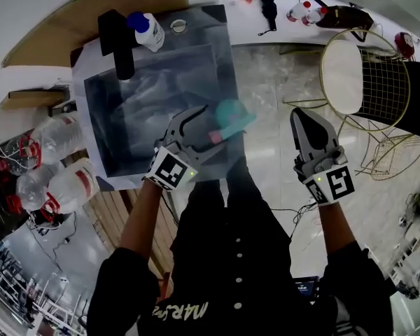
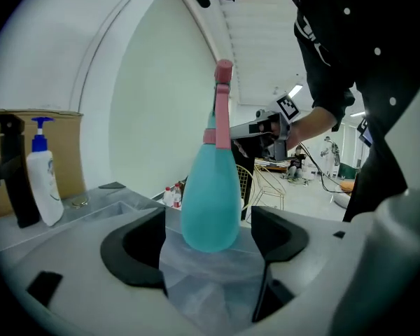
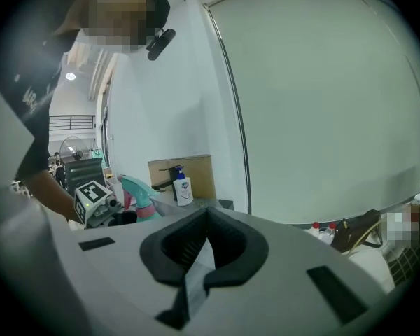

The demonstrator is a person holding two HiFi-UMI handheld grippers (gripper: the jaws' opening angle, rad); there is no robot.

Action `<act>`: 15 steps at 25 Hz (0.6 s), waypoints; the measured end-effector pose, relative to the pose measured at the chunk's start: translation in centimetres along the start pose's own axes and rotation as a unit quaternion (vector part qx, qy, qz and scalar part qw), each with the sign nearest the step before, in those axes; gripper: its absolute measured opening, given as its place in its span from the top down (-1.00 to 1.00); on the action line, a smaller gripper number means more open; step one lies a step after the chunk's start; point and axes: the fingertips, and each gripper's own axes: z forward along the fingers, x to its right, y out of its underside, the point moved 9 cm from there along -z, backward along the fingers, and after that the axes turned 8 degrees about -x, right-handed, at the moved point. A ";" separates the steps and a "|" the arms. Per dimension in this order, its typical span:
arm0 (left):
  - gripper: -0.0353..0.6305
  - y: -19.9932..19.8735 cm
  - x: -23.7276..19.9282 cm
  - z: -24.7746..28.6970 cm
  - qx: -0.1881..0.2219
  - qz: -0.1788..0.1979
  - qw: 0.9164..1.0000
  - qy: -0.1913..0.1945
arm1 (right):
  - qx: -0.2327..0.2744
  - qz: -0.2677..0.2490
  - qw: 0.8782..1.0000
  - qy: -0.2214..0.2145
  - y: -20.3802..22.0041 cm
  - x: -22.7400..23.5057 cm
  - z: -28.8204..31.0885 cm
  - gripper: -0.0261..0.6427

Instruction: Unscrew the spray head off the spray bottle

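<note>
Two grippers: the left gripper [image 2: 208, 238] gapes wide with the teal spray bottle [image 2: 211, 194] standing between its jaw tips, apparently untouched, while the right gripper [image 3: 207, 222] is shut, empty and well apart; it's slick, light-looking plastic, so probably clamp the fat body and twist the pink spray head [image 2: 222, 107].

No clearly legible text anywhere

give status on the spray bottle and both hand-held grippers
Left hand-held gripper open around spray bottle, not gripping. Right hand-held gripper shut, empty. Spray head still on. Nothing blocking.
</note>
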 end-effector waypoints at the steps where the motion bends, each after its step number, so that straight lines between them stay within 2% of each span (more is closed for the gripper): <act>1: -0.24 0.0 -0.1 0.6 0.002 0.003 1.000 0.007 | 0.000 0.001 1.000 -0.002 0.2 0.0 0.3 0.89; 5: -0.27 0.6 -0.4 2.9 -0.006 0.017 1.000 0.024 | 0.001 0.006 1.000 -0.010 1.0 -0.1 1.5 0.89; 9: -0.29 0.3 -0.4 4.6 0.006 0.027 0.999 0.042 | -0.003 0.013 1.000 -0.019 1.4 -0.3 2.4 0.89; 15: -0.29 0.0 -1.0 6.2 0.005 0.031 0.998 0.047 | -0.007 0.008 0.999 -0.044 1.7 -0.4 3.9 0.89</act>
